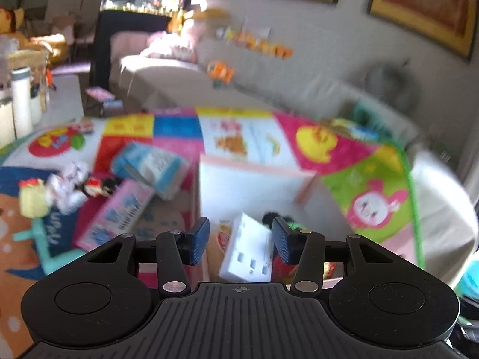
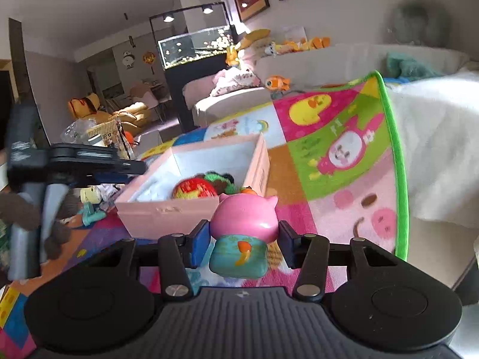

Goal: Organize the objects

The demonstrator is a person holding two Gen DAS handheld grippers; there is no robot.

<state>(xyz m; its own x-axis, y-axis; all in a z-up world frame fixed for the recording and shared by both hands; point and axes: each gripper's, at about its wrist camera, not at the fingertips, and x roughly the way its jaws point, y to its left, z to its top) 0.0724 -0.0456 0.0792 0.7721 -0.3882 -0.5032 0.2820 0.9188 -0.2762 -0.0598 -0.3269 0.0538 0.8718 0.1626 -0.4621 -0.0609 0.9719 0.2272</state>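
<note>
Two hand-held grippers work over a bright play mat (image 2: 344,137) beside a pink box (image 2: 191,209) that holds knitted toys (image 2: 206,187). The right gripper (image 2: 244,243) pinches a pink pig figure (image 2: 244,227) just short of the box wall. The left gripper (image 1: 241,240) has a white block (image 1: 247,254) between its partly open pads; its grip is unclear.
</note>
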